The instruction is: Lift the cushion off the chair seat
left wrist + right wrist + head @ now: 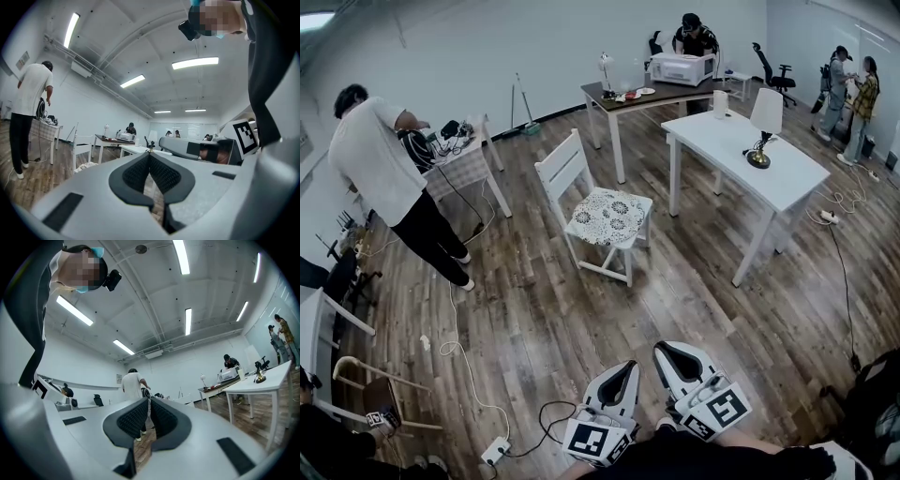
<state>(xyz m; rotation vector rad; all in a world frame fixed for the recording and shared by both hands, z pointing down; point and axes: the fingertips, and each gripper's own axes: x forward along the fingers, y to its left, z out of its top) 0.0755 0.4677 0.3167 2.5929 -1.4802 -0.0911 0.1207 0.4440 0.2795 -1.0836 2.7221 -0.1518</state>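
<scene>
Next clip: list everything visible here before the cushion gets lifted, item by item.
chair: one, white, mid-floor
cushion: one, white lace pattern, on the chair seat
white table: one, right of the chair
dark-topped table: one, behind the chair
lamp: one, white shade, on the white table
microwave: one, white, on the dark-topped table
person in white shirt: one, left
other people: three, far end
power strip: one, white, near floor
left tongs: grey, shut, empty
right tongs: grey, shut, empty
</scene>
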